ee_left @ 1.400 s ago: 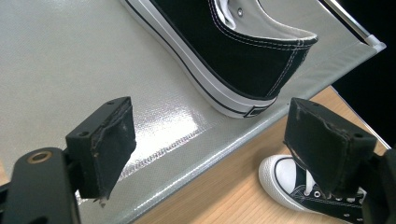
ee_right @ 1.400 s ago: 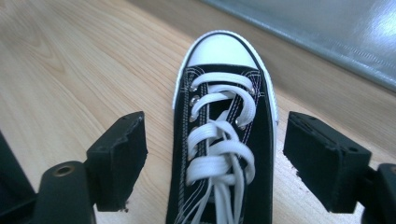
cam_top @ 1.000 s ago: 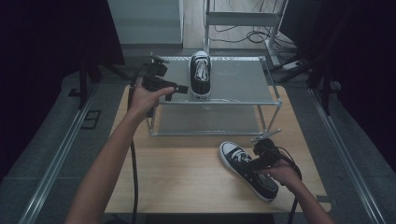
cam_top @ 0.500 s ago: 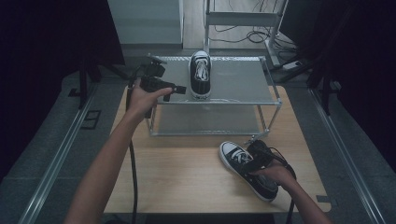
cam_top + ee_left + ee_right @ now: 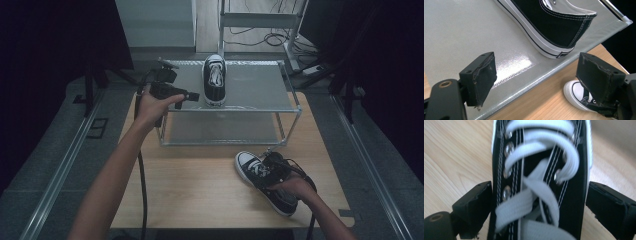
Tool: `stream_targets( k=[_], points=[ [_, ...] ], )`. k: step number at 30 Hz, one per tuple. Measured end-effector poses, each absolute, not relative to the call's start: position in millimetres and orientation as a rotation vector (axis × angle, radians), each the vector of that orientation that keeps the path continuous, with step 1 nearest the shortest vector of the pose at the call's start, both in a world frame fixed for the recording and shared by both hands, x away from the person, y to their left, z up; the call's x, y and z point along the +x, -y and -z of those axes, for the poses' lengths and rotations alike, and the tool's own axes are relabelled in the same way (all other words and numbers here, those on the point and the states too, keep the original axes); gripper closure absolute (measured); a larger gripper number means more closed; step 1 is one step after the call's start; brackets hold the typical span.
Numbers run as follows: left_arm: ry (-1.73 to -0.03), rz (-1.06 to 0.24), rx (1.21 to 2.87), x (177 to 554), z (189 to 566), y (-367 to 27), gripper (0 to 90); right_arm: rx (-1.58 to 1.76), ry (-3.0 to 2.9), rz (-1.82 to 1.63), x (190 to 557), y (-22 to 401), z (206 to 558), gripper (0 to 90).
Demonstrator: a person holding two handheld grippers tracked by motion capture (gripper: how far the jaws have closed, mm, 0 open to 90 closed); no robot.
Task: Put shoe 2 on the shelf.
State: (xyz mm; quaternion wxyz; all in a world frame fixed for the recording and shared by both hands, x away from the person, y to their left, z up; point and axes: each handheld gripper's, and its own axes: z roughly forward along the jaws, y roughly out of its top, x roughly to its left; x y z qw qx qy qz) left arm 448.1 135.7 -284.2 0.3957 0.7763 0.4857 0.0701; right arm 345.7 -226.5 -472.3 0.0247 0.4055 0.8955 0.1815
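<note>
Wooden table [image 5: 200, 195] in a dark room, with a metal-framed two-tier rack [image 5: 290, 95] at its far side. We see one black-and-white sneaker [image 5: 214, 80] on the rack's top shelf, toe toward us in the high view, sole flat. Left gripper [image 5: 192, 96] hovers just off the front left of that shoe; in the left gripper view its jaws stand apart with nothing between them, the shoe's heel [image 5: 564, 30] just beyond the pads, not touching.

Second sneaker [image 5: 265, 182] lies on the table in front of the rack, toward the right, toe pointing to the rack. Right gripper [image 5: 269, 169] sits over its laced middle. In the right gripper view the jaws straddle the upper [image 5: 541, 182], one pad on each side; they have just been opening. Left pad looks at the canvas, right pad just clear of it, so we read no squeeze on the shoe.
</note>
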Motion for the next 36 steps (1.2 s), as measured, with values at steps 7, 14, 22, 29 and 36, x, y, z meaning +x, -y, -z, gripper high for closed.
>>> stream_targets(
  k=[7, 14, 22, 29, 36],
  points=[
    [-1.23, -0.176, 1.967, 447.2, 283.7, -135.6, 16.7, 1.291, -2.798, -0.516, 342.5, 230.2, 476.3, 8.3],
    [-1.227, -0.177, 1.966, 445.3, 282.6, -136.9, 16.7, 1.29, -2.801, -0.493, 342.6, 228.8, 475.7, 8.3],
    [-1.228, -0.164, 1.96, 443.4, 286.8, -139.8, 16.8, 1.271, -2.815, -0.448, 342.8, 226.3, 477.0, 8.4],
    [-1.216, -0.151, 1.954, 438.4, 292.5, -143.1, 16.8, 1.293, -2.817, -0.457, 345.1, 228.7, 474.8, 12.4],
    [-1.191, -0.137, 1.93, 432.6, 293.8, -147.2, 17.1, 1.337, -2.821, -0.512, 348.3, 234.6, 473.5, 13.3]
  ],
)
